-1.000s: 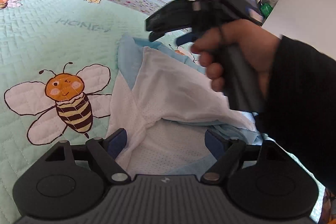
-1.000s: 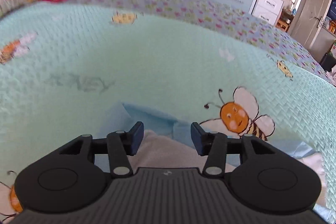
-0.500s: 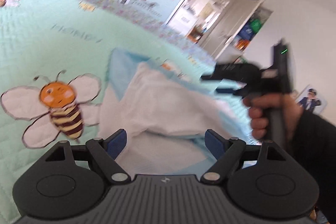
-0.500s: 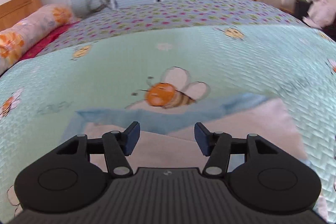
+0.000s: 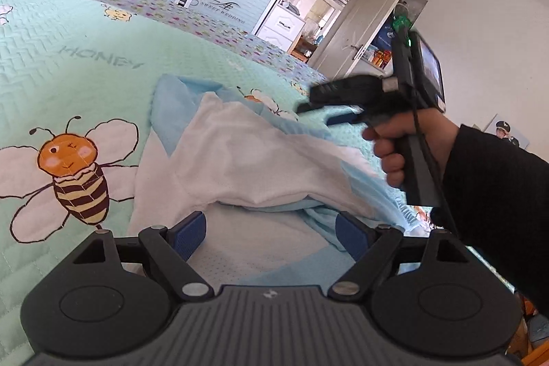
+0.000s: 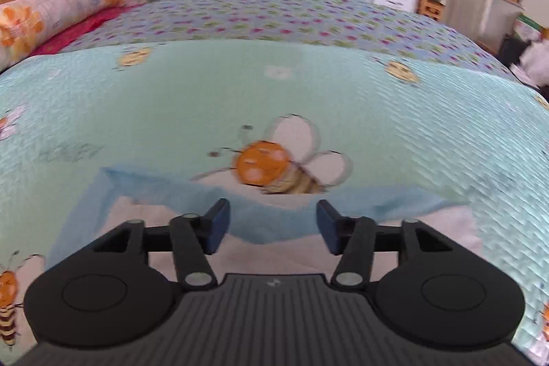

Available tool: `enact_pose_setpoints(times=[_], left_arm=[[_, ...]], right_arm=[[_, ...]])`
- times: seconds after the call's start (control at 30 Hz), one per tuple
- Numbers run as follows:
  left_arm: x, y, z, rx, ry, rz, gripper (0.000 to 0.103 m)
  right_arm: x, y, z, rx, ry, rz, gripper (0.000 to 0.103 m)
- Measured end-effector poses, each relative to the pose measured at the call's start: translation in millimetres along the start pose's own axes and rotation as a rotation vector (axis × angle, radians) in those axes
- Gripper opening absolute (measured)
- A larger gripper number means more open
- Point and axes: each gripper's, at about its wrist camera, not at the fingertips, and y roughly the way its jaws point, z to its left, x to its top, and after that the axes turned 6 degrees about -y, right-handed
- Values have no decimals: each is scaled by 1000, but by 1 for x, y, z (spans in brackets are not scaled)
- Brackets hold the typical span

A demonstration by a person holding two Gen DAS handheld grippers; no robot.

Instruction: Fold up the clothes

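Bedspread [image 5: 103,57] carries the garment [image 5: 247,156], white and pale blue, crumpled (partly folded, I judge). Left gripper [image 5: 271,230] hovers wide over its near edge; right gripper [image 6: 272,222], jaws just reopened and empty, needs a far hem to pinch next.

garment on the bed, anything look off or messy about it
Yes: the blue and white garment lies rumpled on the bedspread, its white layer bunched in a ridge and blue edges sticking out unevenly. No damage or spill shows.
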Motion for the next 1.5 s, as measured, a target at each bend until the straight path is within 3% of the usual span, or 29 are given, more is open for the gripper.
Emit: enact_pose_setpoints(times=[0.07,0.1,0.2,0.3,0.4,0.47,0.53,0.57,0.67,0.83,0.9,0.93,1.0,1.13,1.27,1.33,1.43,1.5], left_arm=[[-1,5,1,12,6,12,86],[-1,6,2,15,7,15,86],[0,6,4,18,2,12,86],[1,9,5,21,0,19,86],[0,11,4,28,11,24,86],[-1,13,4,30,18,25,86],[-2,14,5,30,17,28,86],[-2,14,5,29,13,28,86],[-1,14,6,27,7,29,86],[-2,14,5,27,14,31,87],[-2,15,5,26,13,31,87],[-2,15,5,26,11,31,87],[-1,14,5,24,8,32,87],[-1,14,4,27,14,32,88],[-1,15,4,28,14,31,88],[0,14,5,27,10,29,88],[1,12,9,27,-16,22,88],[2,11,11,29,-32,19,88]], right_arm=[[-10,23,-27,-38,27,98,57],[-14,27,-41,-51,55,102,56],[-17,8,-80,-93,190,4,54],[-17,-17,-104,-43,258,-85,54],[-19,-6,-108,-50,251,-62,54],[-17,20,-108,-37,253,0,55],[-14,52,-109,-78,230,106,55],[-9,54,-110,-114,233,98,55],[2,29,-119,-76,314,-30,55],[8,40,-112,-10,299,39,55],[5,62,-106,-102,221,154,52],[3,59,-106,-155,208,142,52],[-1,31,-107,-213,236,37,53],[-30,-22,-102,30,293,19,53],[-73,-64,-74,74,155,23,57],[-95,-72,-59,-1,26,64,57],[-117,-101,-60,-150,12,-40,57],[-128,-120,-60,-100,20,-97,59]])
